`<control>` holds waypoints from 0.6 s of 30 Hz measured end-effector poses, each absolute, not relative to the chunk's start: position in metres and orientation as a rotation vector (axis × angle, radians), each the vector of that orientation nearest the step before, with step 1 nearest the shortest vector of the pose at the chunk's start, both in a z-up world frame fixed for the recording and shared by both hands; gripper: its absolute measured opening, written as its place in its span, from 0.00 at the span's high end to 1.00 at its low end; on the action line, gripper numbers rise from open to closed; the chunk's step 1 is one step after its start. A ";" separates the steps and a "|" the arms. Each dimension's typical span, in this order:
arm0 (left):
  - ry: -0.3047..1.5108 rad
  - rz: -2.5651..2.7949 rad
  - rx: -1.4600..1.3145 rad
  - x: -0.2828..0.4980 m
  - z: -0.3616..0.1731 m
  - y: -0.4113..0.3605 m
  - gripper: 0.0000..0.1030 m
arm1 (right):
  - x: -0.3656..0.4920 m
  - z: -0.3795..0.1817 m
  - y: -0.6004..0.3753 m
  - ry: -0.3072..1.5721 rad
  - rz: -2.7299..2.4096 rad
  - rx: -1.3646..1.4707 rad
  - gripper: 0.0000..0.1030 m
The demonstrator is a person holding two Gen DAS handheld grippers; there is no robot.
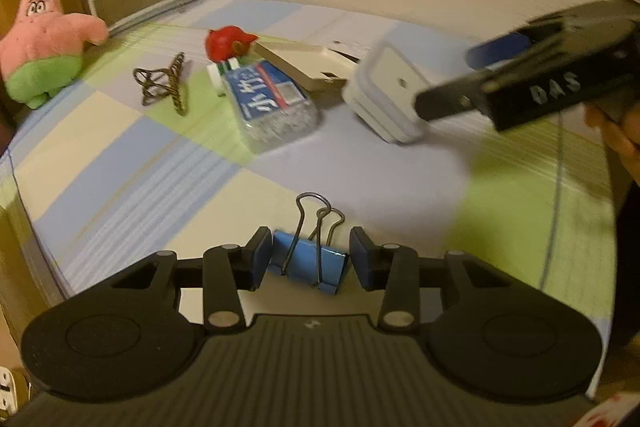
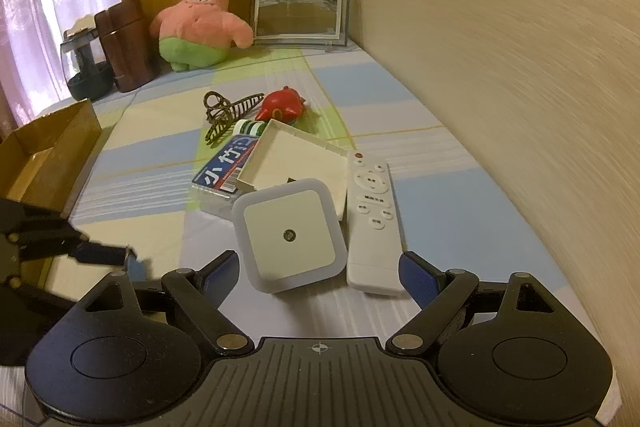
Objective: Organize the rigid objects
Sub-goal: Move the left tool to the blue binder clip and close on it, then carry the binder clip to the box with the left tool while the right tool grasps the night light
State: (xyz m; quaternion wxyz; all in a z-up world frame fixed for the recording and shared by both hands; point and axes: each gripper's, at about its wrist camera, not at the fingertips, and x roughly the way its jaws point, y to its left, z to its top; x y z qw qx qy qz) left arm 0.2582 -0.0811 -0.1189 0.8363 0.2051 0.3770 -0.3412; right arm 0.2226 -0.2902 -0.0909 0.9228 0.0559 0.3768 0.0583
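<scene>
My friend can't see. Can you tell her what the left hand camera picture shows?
A blue binder clip lies on a checked cloth between the left gripper's pads; the left one touches it, the right one stands just clear. Farther back are a toothpick box, a hair claw, a white night light and a pink starfish plush.

The right hand-held gripper (image 2: 320, 273) has its jaws wide apart, with nothing between the pads. Just ahead on the checked counter (image 2: 460, 211) lies a square white night light (image 2: 289, 234). A white remote (image 2: 372, 219) lies just beside it. Behind them are a white tray (image 2: 296, 163), a toothpaste box (image 2: 224, 175), a hair claw (image 2: 228, 115), and a pink star plush (image 2: 200, 19).
</scene>
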 end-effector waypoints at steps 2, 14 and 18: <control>0.795 -0.738 0.448 0.254 -0.119 -0.080 0.62 | 0.223 -0.090 -0.290 0.773 0.122 0.113 0.18; 0.792 -0.721 0.446 0.255 -0.118 -0.078 0.65 | 0.235 -0.091 -0.272 0.748 0.195 0.017 0.18; 0.783 -0.649 0.352 0.260 -0.108 -0.068 0.65 | 0.243 -0.094 -0.265 0.741 0.190 -0.045 0.18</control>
